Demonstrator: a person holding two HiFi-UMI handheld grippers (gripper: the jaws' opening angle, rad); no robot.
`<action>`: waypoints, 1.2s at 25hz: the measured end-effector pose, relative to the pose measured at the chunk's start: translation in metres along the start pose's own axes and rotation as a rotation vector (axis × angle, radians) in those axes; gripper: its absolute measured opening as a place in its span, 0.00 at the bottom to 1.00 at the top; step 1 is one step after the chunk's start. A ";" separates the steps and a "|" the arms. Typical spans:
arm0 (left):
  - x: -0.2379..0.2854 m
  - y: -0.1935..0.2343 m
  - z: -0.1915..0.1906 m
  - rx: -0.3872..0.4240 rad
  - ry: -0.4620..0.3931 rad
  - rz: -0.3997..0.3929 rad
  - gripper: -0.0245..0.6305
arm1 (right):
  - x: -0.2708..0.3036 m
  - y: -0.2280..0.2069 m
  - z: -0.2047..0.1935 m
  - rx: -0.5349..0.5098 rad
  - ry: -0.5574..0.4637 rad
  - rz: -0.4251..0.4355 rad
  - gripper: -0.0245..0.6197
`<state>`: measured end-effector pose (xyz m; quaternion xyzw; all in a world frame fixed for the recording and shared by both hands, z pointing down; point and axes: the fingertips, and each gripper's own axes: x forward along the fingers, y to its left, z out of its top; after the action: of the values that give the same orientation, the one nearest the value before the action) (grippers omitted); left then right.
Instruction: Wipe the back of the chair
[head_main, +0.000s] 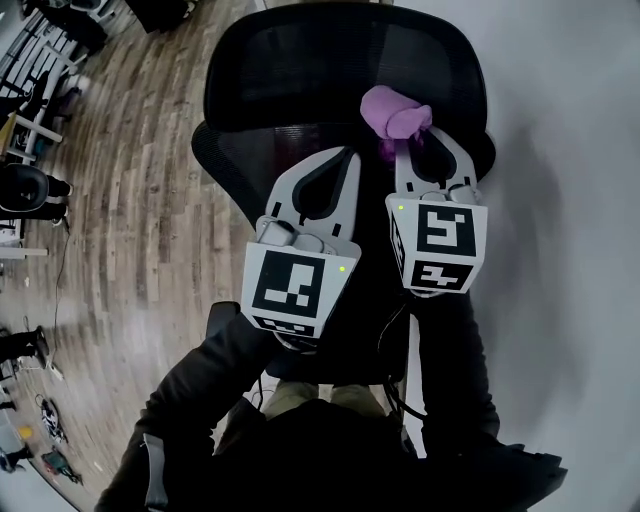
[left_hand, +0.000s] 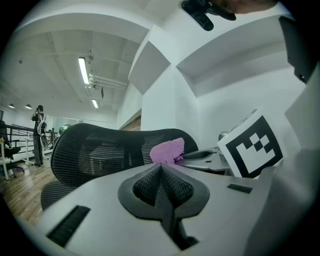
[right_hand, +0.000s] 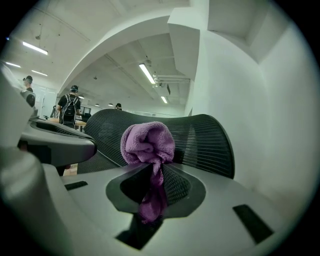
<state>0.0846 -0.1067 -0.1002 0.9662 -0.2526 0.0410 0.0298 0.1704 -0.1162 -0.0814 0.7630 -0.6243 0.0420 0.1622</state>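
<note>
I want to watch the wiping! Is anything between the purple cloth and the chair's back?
Nothing visible. The right tongs grip the cloth, and the chair back lies straight beyond it with nothing between. The left tongs are shut and off to the side.

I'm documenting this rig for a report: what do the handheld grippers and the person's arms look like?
The left gripper and right gripper have pale grey tapering jaws edged in black around a teardrop opening. Each carries a white cube with black square markers and a small green light. The sleeves are black.
</note>
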 end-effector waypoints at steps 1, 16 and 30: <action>-0.002 0.004 -0.002 0.003 0.001 0.006 0.05 | 0.002 0.005 0.000 0.000 -0.001 0.008 0.13; -0.044 0.069 -0.023 -0.003 0.012 0.102 0.05 | 0.035 0.083 0.011 -0.021 -0.027 0.105 0.13; -0.079 0.127 -0.036 -0.020 0.009 0.172 0.05 | 0.057 0.148 0.026 -0.027 -0.062 0.165 0.13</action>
<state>-0.0487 -0.1757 -0.0672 0.9404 -0.3351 0.0451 0.0368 0.0358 -0.2021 -0.0619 0.7077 -0.6902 0.0234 0.1490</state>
